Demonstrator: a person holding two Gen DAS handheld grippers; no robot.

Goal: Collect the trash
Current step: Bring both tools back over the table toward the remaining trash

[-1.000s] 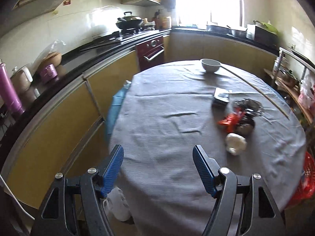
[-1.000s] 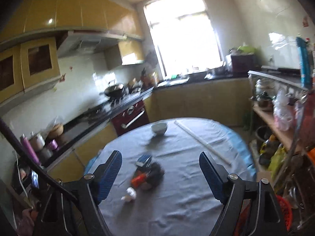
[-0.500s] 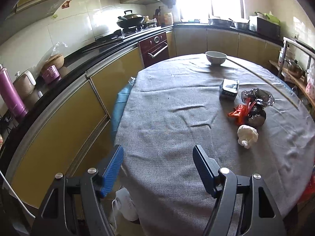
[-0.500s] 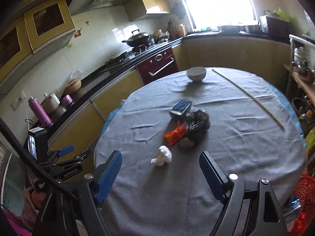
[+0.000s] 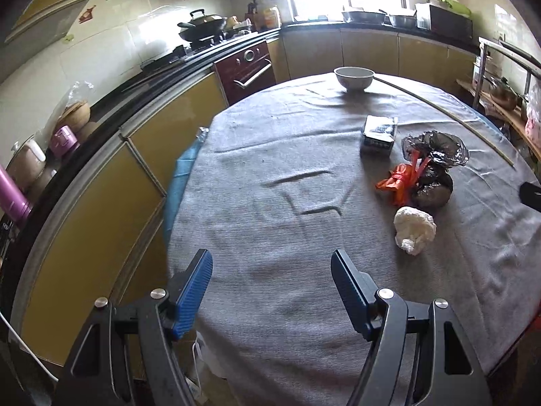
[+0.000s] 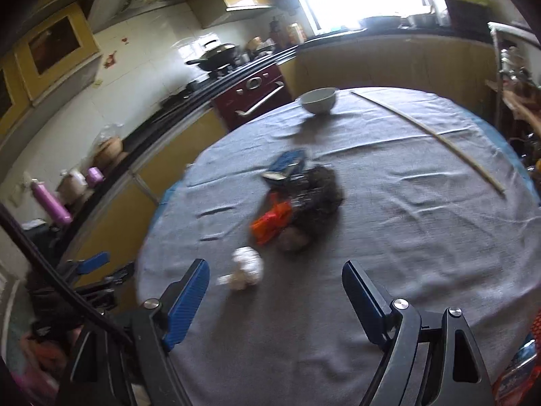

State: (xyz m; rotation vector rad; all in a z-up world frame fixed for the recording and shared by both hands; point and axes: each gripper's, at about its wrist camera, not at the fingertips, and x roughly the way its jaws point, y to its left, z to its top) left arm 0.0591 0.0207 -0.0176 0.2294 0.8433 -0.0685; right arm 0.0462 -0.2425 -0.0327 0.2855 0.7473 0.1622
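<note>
Trash lies on a round table with a grey cloth [image 5: 270, 209]: a crumpled white tissue [image 5: 414, 228], a black plastic bag [image 5: 434, 165], an orange wrapper [image 5: 400, 181] and a small dark packet [image 5: 378, 132]. My left gripper [image 5: 270, 280] is open and empty over the table's near edge, left of the tissue. In the right wrist view the tissue [image 6: 245, 269], orange wrapper [image 6: 272, 221], black bag [image 6: 318, 199] and packet [image 6: 287, 165] lie ahead. My right gripper [image 6: 275, 294] is open and empty, just short of the tissue.
A white bowl [image 5: 353, 77] and a long thin stick [image 5: 449, 116] lie at the table's far side. Yellow cabinets [image 5: 101, 203] and a counter run along the left. A shelf rack [image 5: 500, 88] stands at the right.
Both grippers have moved forward and lower toward the table. The trash now lies closer in both views. Both stay open.
</note>
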